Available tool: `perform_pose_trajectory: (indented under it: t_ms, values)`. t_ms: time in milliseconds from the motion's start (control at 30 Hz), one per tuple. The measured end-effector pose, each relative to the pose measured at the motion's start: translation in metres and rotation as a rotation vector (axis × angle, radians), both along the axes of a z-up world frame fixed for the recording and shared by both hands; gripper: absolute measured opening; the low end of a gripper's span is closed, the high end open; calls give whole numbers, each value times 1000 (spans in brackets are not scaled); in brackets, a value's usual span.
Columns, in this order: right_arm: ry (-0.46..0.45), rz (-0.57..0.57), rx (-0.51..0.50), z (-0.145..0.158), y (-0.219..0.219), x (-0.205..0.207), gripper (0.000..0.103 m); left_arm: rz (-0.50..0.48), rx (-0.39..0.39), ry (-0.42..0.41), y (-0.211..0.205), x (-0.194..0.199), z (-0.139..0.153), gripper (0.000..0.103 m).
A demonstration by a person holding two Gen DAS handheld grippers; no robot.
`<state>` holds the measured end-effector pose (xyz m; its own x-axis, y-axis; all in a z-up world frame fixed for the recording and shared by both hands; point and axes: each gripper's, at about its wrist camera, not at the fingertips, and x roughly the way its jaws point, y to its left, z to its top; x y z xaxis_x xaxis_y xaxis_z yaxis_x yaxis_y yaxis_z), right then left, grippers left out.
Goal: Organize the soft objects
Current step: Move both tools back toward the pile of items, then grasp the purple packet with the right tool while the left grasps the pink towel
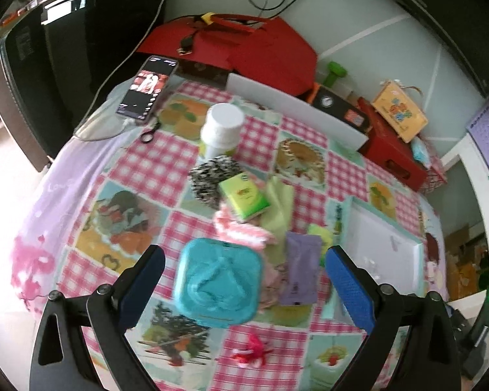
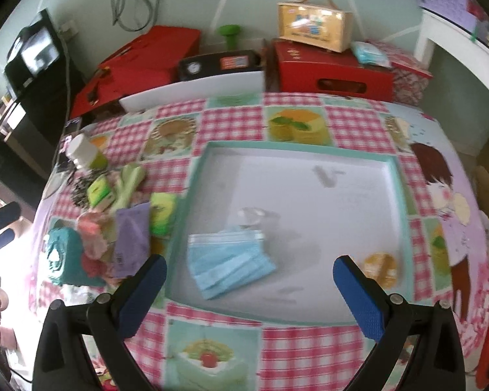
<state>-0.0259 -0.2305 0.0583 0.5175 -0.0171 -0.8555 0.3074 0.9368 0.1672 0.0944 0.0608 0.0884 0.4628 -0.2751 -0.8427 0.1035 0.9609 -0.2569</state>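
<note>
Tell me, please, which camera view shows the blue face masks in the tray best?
The right wrist view: the blue face masks lie unobstructed inside the tray, just ahead of the open right gripper. The left wrist view catches only the tray's far portion; no masks are visible there.

Pale green wall (image 2: 185, 3) behind a table with checked pink tablecloth (image 2: 231, 120), bright daylight at left

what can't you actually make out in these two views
- Teal container, left wrist view: motion blur hides its lid detail.
- Pink soft items, left wrist view: partly buried under the green packet; shapes unclear.
- Clear object in the tray, right wrist view: too faint and blurred to identify.
- Purple pouch, right wrist view: print unreadable.
</note>
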Motion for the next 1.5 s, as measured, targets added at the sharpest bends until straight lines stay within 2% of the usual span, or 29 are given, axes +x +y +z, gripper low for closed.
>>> perform_pose_trajectory:
  t_ms: [367,533,633,800,933,1067,1167,1300,1500]
  values:
    - [25,139,52,-19,62,43,103,28,9,79,29,32,-29,99]
    - [32,202,69,-28,85,60,103,-9,25,105,22,44,-39,99]
    - [39,229,84,-34,95,70,102,-47,37,167,15,55,-48,99]
    - [47,271,96,-42,108,85,95,-78,65,223,2,67,-59,98]
    - [63,281,114,-50,111,94,88,-123,55,271,-10,73,-67,98]
    - [72,297,134,-58,115,102,83,-171,97,317,-25,79,-75,98]
    - [87,306,143,-64,116,108,78,-198,100,353,-34,85,-83,93]
    - [107,299,156,-73,116,113,74,-238,142,397,-47,89,-96,80]
    - [109,301,162,-79,117,117,74,-259,184,450,-61,96,-116,71]
